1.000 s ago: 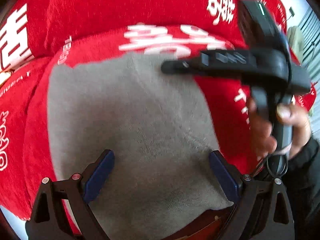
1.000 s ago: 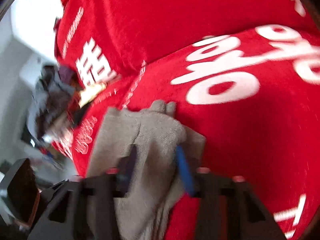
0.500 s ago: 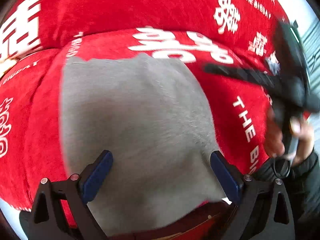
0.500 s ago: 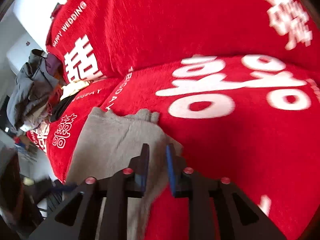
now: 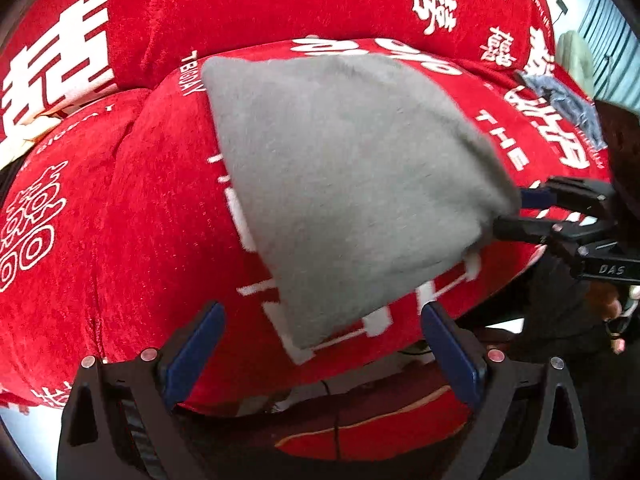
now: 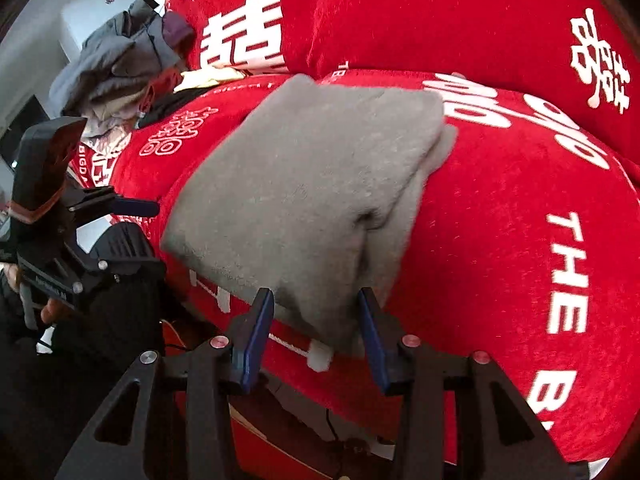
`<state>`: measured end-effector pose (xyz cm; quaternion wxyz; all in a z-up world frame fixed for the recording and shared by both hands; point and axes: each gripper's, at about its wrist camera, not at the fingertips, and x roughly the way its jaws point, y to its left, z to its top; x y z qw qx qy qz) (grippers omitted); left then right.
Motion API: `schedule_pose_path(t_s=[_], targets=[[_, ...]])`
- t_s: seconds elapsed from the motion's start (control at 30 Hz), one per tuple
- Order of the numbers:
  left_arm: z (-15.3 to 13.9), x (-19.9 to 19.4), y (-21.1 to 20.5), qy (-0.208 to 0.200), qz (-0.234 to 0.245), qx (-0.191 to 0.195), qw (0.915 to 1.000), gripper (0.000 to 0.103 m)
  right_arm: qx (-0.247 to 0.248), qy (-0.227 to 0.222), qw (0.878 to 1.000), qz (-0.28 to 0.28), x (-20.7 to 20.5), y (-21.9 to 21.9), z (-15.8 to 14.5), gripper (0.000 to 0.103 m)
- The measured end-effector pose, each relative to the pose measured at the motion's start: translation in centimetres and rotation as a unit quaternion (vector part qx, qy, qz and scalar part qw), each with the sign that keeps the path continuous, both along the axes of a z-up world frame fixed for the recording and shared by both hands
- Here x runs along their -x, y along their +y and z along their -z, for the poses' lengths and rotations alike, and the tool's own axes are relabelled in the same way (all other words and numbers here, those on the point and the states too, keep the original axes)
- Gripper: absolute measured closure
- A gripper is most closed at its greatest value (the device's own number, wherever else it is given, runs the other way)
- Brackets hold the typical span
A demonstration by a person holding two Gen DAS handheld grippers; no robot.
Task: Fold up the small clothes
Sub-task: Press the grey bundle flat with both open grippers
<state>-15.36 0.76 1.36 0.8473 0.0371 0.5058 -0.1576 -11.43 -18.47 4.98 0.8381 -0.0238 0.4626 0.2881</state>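
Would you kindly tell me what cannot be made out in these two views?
- Grey garment: its type, folded and motion-blurred, left wrist view.
- Clothes pile: separate pieces, small and bunched, right wrist view.
- Sofa cover: lettering cut off by the frame edge.

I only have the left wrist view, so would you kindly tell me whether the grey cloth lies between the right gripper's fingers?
Observer: Yes, the grey cloth has its near edge between the fingers of the right gripper, and its jaws are opening.
Operator: Thank you; is the cloth doubled over?
Observer: Yes, stacked layers show along its right edge.
Operator: Are more clothes waiting?
Observer: A pile of grey garments sits at the far end of the red sofa.
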Motion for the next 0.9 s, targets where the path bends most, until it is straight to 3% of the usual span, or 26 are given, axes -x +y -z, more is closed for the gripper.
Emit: schedule_pose_path(t_s=[0.03,0.07,0.1,0.23,0.33,0.43,0.57,0.7,0.9], targets=[[0.3,-0.3,0.3,-0.004,-0.013,-0.007,0.9999,0.005,0.004,-0.002,1.0,0.004,-0.1,0.1,0.1,0.071],[0.7,-0.9,0.9,-0.003,-0.039,-0.01,0.9992,0.005,0.011,0.0,1.0,0.008,-0.1,0.2,0.1,0.086],[1.2,-1.6,2.0,0.008,-0.07,-0.004,0.9975,0.005,0.015,0.003,1.0,0.013,-0.3,0.1,0.1,0.089],[2.8,-2.2,5.6,0.064,-0.125,0.067,0.9878,0.004,0.025,0.009,0.999,0.027,-0.2,-0.4,0.1,0.093],[2.0,-1.1,5.0,0.043,-0.116,0.039,0.9916,0.004,0.026,0.019,0.999,0.021,0.1,-0.6,0.0,0.093],[-0.3,-0.4,4.0,0.009,-0.104,0.01,0.9945,0.004,0.018,0.009,0.999,0.026,0.5,-1.0,-1.5,0.084],[-3.4,-1.1,3.0,-0.046,-0.121,-0.005,0.9916,0.001,0.007,-0.039,0.999,0.033,0.5,-0.9,-4.1,0.041],[-3.6,-4.7,2.1,-0.05,-0.143,-0.03,0.9879,0.001,0.036,-0.069,0.997,-0.003,-1.4,1.8,-4.9,0.04],[-2.4,-7.9,0.8,-0.038,-0.154,-0.041,0.9865,0.001,0.055,-0.056,0.996,-0.039,-4.8,4.9,-3.8,0.04]])
